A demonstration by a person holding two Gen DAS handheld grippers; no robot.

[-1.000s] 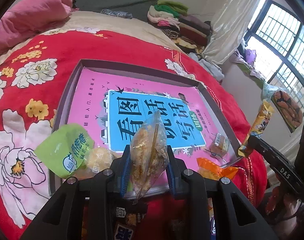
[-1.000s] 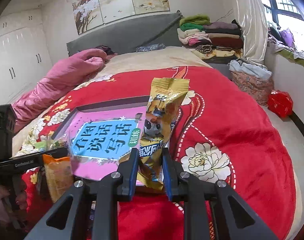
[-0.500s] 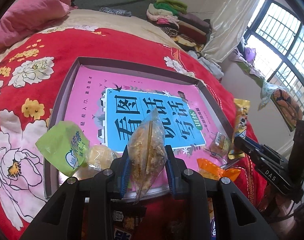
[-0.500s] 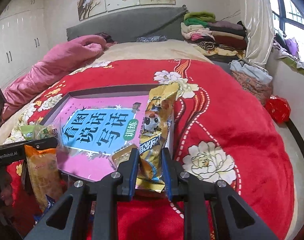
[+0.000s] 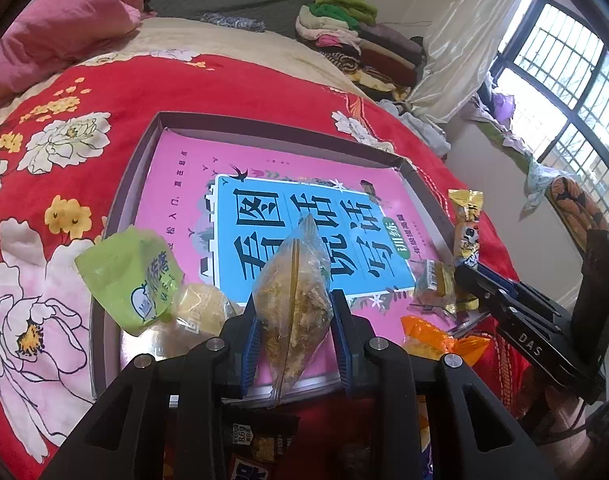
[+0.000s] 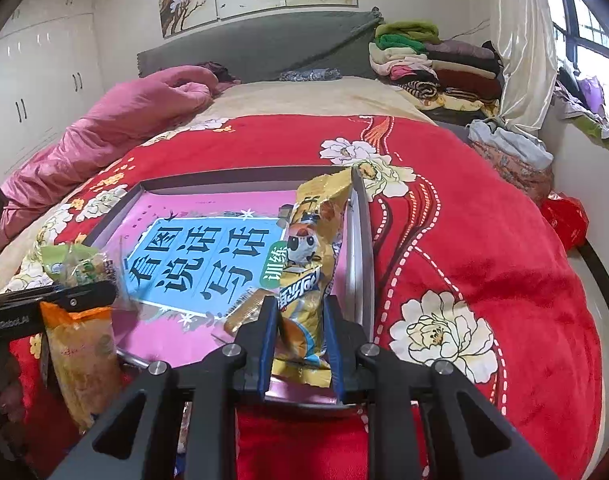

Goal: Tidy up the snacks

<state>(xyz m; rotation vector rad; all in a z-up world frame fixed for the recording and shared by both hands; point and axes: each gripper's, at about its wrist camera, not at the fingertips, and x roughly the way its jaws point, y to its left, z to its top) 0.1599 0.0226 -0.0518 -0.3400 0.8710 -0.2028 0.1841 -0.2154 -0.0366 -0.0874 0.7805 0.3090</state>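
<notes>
- Gripping a clear bag of brownish crumbly snack [image 5: 292, 304], the left hand-held gripper [image 5: 294, 320] has its blue pads pressed on both sides of the bag, which stands upright over the near edge of the shallow box [image 5: 264, 128].
- Clamped shut on a yellow snack packet with a cartoon face [image 6: 308, 276], the right hand-held gripper [image 6: 300, 336] holds it upright above the box's near right corner, close to the right wall.
- The box lies on a red floral blanket [image 6: 464, 240] on the bed; its floor shows a pink sheet with a blue panel of large characters [image 5: 288, 232].
- In the box's near left corner lie a green pouch [image 5: 132, 276] and a pale round pastry in clear wrap [image 5: 202, 308], touching each other.
- Near the right wall sits a small clear-wrapped cake [image 5: 432, 280]; an orange packet [image 5: 436, 336] lies at the box's near edge.
- A dark packet [image 5: 256, 436] lies on the blanket below the left gripper, partly hidden.
- Folded clothes [image 6: 424, 60] are piled at the head of the bed beside a pink quilt [image 6: 124, 120].
</notes>
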